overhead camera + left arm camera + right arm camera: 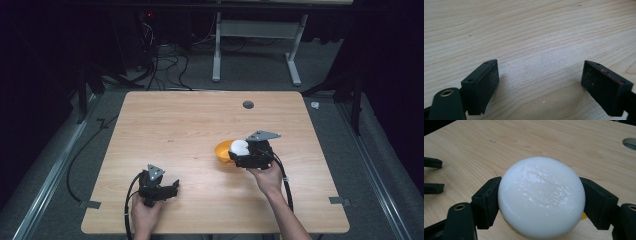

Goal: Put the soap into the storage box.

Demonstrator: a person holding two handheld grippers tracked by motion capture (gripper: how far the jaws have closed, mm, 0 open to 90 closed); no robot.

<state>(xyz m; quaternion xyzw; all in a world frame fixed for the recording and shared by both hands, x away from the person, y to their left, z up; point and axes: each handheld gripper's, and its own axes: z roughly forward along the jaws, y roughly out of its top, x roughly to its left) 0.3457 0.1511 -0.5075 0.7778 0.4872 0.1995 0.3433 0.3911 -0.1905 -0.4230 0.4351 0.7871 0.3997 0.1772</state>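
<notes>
Holding a white soap bar (239, 147) in my right gripper (245, 151), high view: soap sits right over the orange bowl (222, 151), at the bowl's right rim. My left gripper (172, 188) rests on the table (190, 115), well apart from the bowl, toward the near-left. Left gripper view: jaws spread wide, bare wood between. Right gripper view: both pads press the soap's (541, 197) sides; a sliver of bowl (584, 216) peeks beneath.

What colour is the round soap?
White, with a stamped mark on top; the soap shows best in the right gripper view.
</notes>
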